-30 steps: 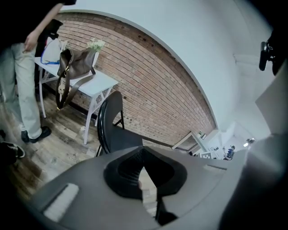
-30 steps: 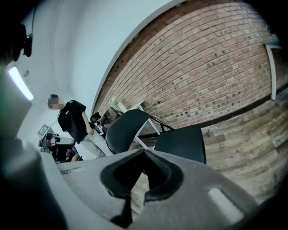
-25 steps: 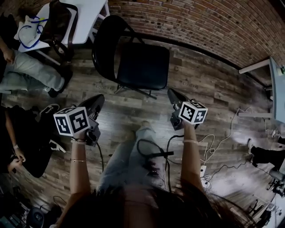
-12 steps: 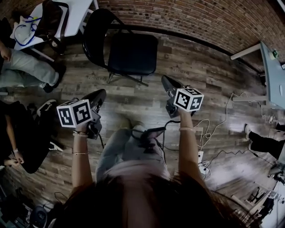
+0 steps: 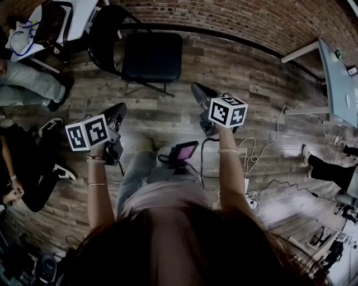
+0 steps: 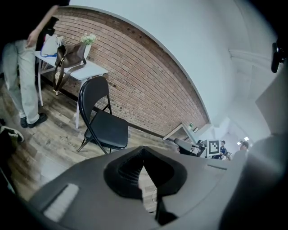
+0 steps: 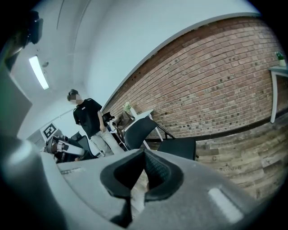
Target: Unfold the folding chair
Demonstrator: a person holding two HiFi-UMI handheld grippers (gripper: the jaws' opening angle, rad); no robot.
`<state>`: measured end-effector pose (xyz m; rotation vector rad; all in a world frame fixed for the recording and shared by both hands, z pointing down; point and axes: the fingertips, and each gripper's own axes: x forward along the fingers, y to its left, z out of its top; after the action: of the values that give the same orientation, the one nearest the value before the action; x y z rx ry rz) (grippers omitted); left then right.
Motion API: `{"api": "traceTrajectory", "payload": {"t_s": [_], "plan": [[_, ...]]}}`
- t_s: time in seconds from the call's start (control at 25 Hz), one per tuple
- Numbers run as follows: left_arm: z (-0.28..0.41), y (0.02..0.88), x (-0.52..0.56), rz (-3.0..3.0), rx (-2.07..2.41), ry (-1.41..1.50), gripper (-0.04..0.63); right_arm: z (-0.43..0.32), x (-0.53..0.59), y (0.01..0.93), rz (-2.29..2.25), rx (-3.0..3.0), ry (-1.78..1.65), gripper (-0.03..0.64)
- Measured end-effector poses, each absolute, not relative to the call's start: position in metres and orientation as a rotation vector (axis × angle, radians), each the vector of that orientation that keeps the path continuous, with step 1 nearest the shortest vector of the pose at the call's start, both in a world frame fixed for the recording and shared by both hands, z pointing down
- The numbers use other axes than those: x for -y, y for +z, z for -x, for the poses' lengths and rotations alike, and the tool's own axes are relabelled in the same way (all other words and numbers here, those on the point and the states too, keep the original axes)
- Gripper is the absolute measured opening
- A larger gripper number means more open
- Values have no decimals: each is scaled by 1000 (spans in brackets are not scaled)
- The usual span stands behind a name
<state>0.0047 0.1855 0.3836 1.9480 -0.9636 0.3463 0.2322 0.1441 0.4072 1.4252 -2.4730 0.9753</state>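
Note:
The black folding chair [image 5: 151, 56] stands unfolded on the wood floor by the brick wall, seat flat and backrest at the left. It also shows in the left gripper view as the chair [image 6: 110, 130] and in the right gripper view as the chair [image 7: 177, 147]. My left gripper [image 5: 118, 109] hangs in the air short of it, jaws shut with nothing between them [image 6: 143, 150]. My right gripper [image 5: 197, 89] is off the seat's right front corner, likewise shut and empty [image 7: 144, 155]. Neither touches the chair.
A white table [image 5: 84, 11] with a bag stands left of the chair, next to a person's legs [image 5: 31, 84]. Another person [image 5: 22, 167] sits at the left edge. Cables [image 5: 263, 162] trail over the floor at right, near a grey table [image 5: 335, 78] and a leg [image 5: 330, 179].
The chair has slid up and to the left in the head view as I drew back from it. Both grippers have come away with me, staying shut.

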Motion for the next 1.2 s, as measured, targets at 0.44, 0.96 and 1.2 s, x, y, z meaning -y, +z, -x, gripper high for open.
{"api": "traceTrajectory", "payload": {"t_s": [0.44,0.96,1.2], "plan": [[-27,378,-209,-1933,1009,321,-3,-238,-171,405,-1394,2487,976,-2],[-22,374,-241,-1994,998,326,-3,-225,-222,401,-1458,2453,955,-2],[-1,359,-250,-2034,978,298,-3,-200,-240,393,-1497,2445,940,-3]]}}
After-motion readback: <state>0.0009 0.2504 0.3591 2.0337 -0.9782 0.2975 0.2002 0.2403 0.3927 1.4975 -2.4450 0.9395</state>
